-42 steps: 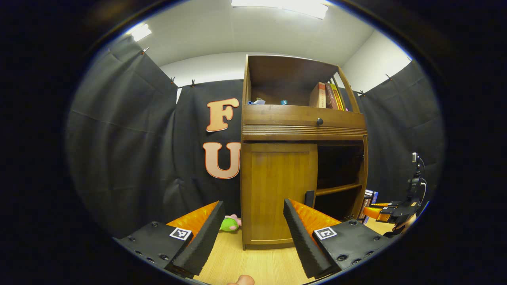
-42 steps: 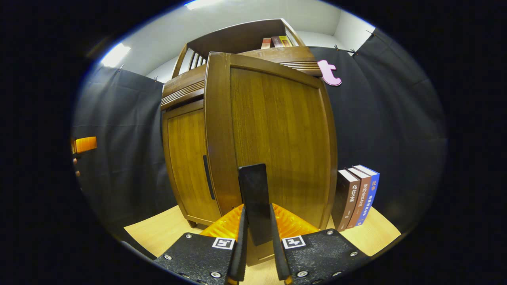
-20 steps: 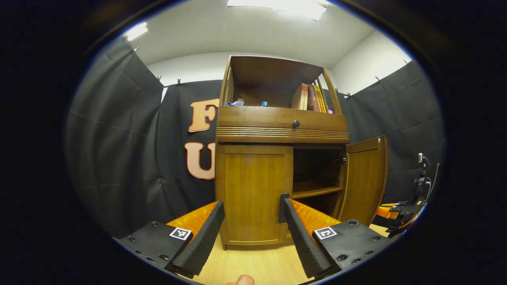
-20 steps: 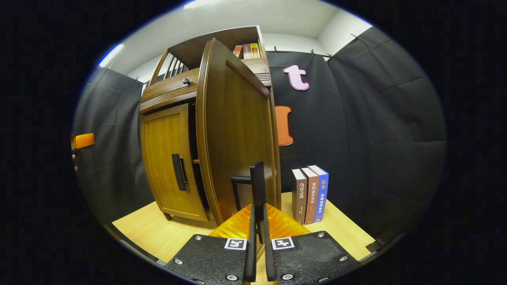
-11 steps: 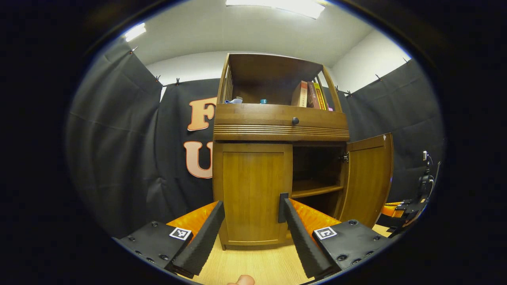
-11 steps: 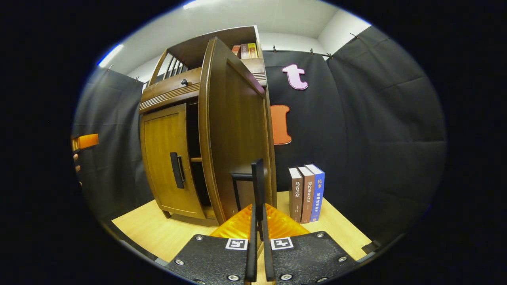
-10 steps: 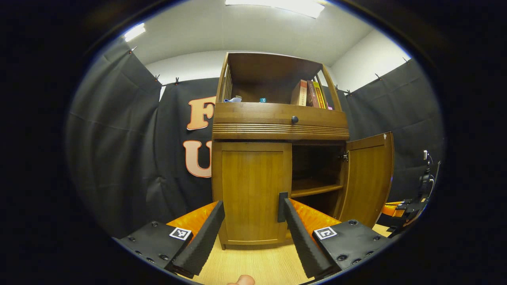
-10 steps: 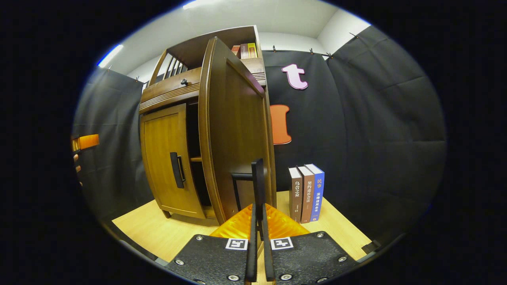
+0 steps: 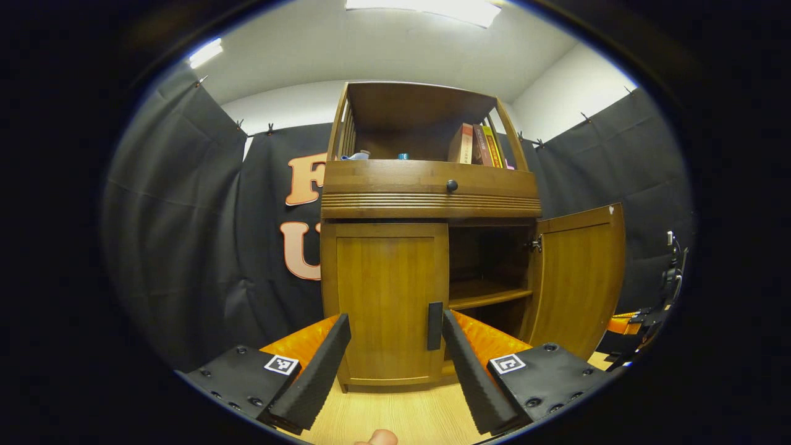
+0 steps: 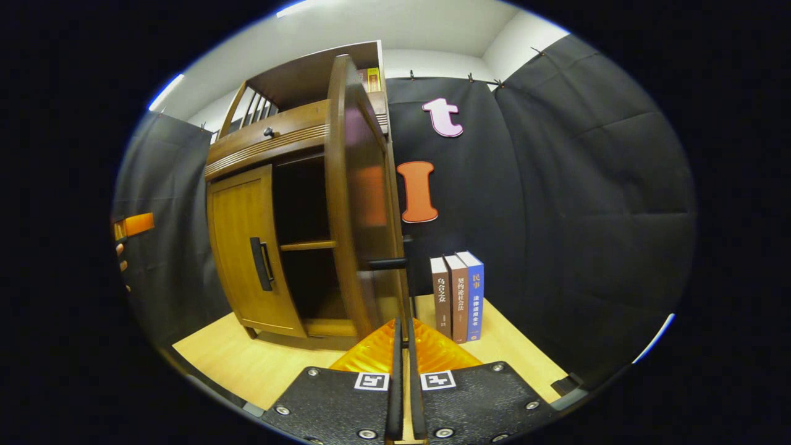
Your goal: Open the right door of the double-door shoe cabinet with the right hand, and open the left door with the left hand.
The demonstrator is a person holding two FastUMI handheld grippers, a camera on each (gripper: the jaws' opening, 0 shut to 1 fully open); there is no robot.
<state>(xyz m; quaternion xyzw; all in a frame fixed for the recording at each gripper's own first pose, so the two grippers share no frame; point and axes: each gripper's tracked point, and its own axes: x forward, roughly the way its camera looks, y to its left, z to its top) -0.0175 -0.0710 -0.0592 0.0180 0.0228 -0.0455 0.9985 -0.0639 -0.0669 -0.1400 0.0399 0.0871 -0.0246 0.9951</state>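
Observation:
The wooden shoe cabinet point(image 9: 432, 191) stands ahead in the left gripper view. Its left door point(image 9: 383, 296) is closed, with a dark upright handle point(image 9: 435, 326) at its right edge. My left gripper point(image 9: 392, 346) is open in front of that door, and the handle shows in the gap, close by the right finger point(image 9: 469, 371). The right door point(image 9: 581, 278) stands swung out wide. In the right gripper view this right door point(image 10: 355, 204) is seen nearly edge-on, and my right gripper point(image 10: 403, 330) is shut on its thin dark handle point(image 10: 388, 263). The left door point(image 10: 241, 247) shows beyond.
Three books point(image 10: 457, 296) stand upright on the light wooden floor point(image 10: 247, 364) just right of the open door. Black cloth walls close in on both sides. More books point(image 9: 476, 143) and small items sit on the cabinet's upper shelf, and a knobbed drawer point(image 9: 452, 185) sits below it.
The right door has swung farther open with my right gripper on its handle. The left gripper has drifted so that the left door's handle now sits between its fingers.

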